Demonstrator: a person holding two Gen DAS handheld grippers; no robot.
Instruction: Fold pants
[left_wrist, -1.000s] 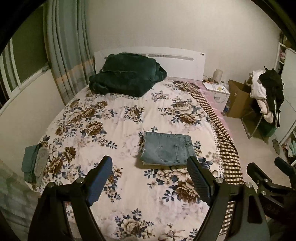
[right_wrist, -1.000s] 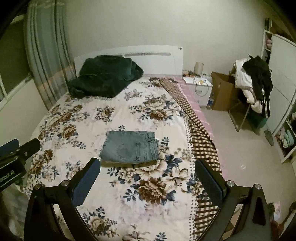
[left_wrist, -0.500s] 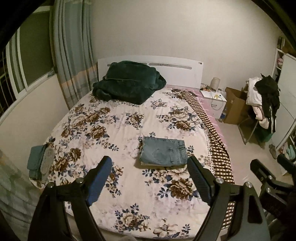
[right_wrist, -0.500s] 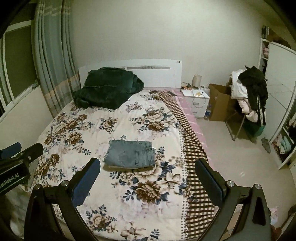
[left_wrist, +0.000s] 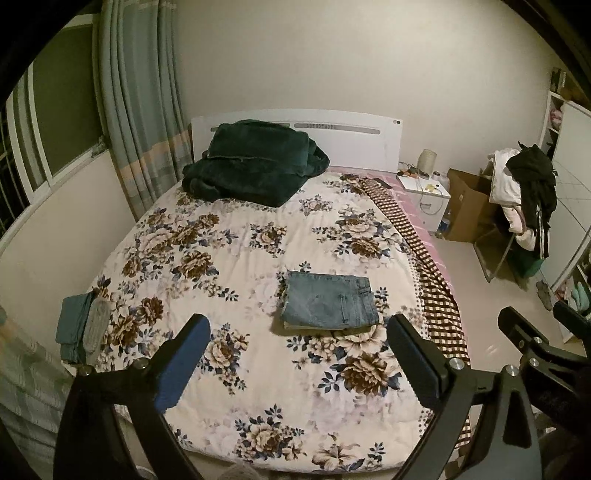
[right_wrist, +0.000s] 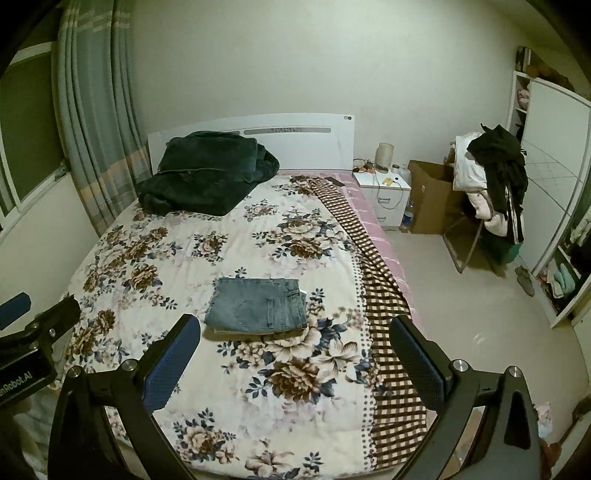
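A pair of blue jeans lies folded into a flat rectangle on the floral bedspread, right of the bed's middle. It also shows in the right wrist view. My left gripper is open and empty, held back over the foot of the bed, well short of the jeans. My right gripper is open and empty too, at a similar distance. The right gripper's body shows at the right edge of the left wrist view.
A dark green blanket is heaped by the white headboard. Small folded green and grey cloths lie at the bed's left edge. A bedside cabinet, a cardboard box and a clothes-laden chair stand to the right.
Both grippers have pulled back and up from the bed, so the folded jeans look smaller and farther. Both stay open. The jeans have not moved.
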